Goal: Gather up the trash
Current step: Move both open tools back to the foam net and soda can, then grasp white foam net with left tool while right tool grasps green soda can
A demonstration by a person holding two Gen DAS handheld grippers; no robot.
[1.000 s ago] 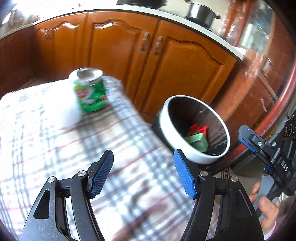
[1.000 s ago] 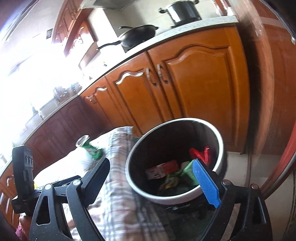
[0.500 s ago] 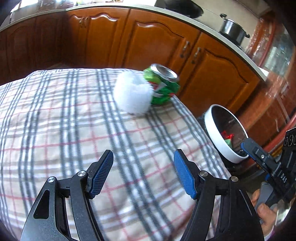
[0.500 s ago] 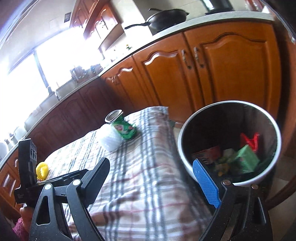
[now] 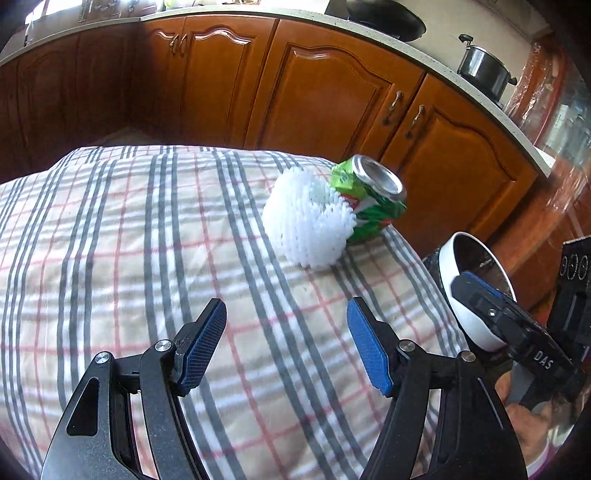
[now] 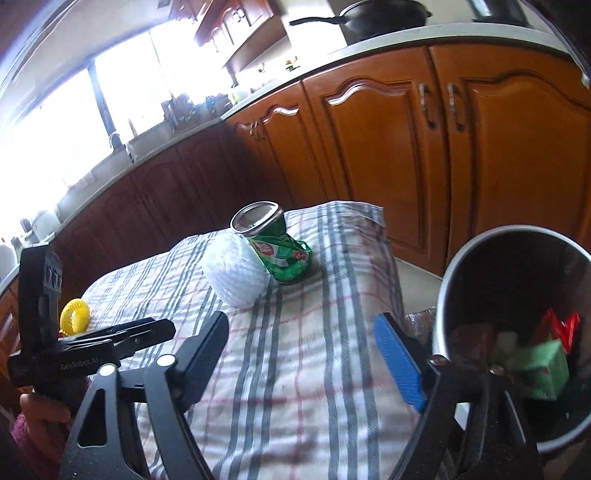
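A crushed green can (image 5: 369, 201) (image 6: 279, 247) lies on the plaid cloth, touching a white foam net (image 5: 308, 221) (image 6: 234, 271). A yellow foam ring (image 6: 75, 314) lies at the cloth's left side. My left gripper (image 5: 286, 341) is open and empty above the cloth, short of the foam net. My right gripper (image 6: 301, 345) is open and empty over the cloth's right part, beside the trash bin (image 6: 448, 288) (image 5: 465, 317). The bin holds red, green and other wrappers.
The plaid cloth (image 5: 147, 240) covers a low table. Brown kitchen cabinets (image 5: 325, 96) run behind it, with a pot (image 5: 484, 72) and a pan (image 6: 380, 14) on the counter. The right gripper's body (image 5: 517, 332) shows in the left wrist view.
Both grippers have swung left, from the bin toward the table. The can and foam net now sit nearer the middle of both views. Both stay open.
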